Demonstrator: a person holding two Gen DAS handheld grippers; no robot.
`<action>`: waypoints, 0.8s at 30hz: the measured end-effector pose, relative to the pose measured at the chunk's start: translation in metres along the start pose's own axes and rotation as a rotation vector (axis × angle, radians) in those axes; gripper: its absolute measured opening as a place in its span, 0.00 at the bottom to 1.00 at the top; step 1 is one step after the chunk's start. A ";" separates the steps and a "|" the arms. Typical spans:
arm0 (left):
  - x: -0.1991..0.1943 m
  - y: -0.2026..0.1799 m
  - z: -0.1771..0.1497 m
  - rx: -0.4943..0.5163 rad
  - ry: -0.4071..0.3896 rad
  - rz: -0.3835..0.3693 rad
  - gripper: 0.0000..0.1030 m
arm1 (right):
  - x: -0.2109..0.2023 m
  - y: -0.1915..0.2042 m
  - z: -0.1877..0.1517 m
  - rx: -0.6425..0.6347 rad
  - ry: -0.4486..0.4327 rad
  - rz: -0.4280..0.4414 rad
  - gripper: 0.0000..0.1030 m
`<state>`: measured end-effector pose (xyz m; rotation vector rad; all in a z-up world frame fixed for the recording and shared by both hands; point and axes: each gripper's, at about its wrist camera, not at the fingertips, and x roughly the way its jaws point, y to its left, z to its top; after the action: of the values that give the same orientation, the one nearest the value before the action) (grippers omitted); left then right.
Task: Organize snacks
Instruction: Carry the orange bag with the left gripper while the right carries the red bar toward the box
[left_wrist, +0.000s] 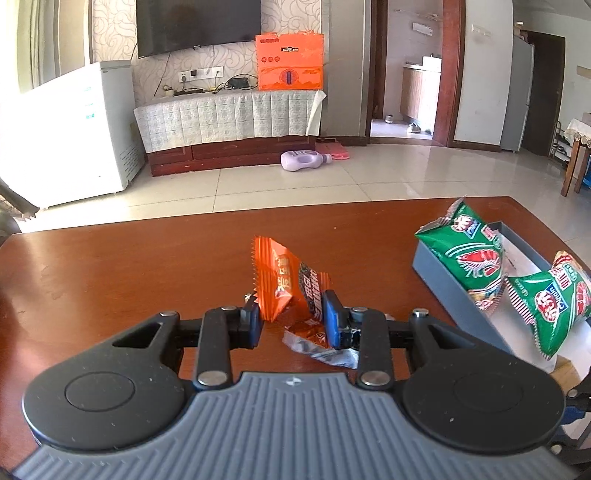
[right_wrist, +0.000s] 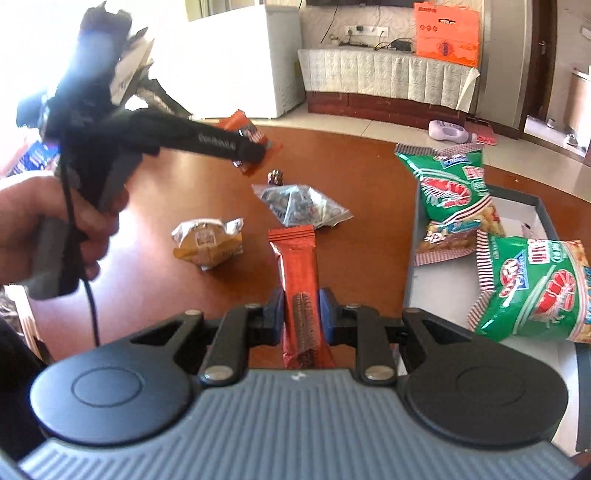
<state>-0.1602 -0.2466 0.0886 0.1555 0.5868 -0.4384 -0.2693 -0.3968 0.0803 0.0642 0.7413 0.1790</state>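
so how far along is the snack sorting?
Done: two green shrimp-chip bags and a smaller pack sit in the grey box. In hand: left gripper grips the orange packet; right gripper grips the red bar. Left on the table: silver pouch, tan-wrapped snack, a small dark candy.

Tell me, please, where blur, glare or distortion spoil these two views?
Right wrist view: the left gripper and the hand holding it are motion-blurred, and the window light behind them is blown out white. Left wrist view: the white freezer is overexposed, the table edge bows from fisheye distortion, but the orange snack packet stays sharp.
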 end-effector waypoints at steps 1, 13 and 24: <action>0.000 -0.003 0.000 0.001 0.000 -0.005 0.37 | -0.003 -0.001 0.000 0.002 -0.006 -0.002 0.23; 0.011 -0.052 0.005 0.022 -0.008 -0.036 0.37 | -0.032 -0.027 -0.006 0.029 -0.053 -0.047 0.23; 0.024 -0.095 0.010 0.027 -0.014 -0.085 0.37 | -0.048 -0.051 -0.019 0.040 -0.059 -0.114 0.23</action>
<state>-0.1793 -0.3427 0.0819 0.1536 0.5758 -0.5293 -0.3099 -0.4556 0.0925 0.0642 0.6881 0.0533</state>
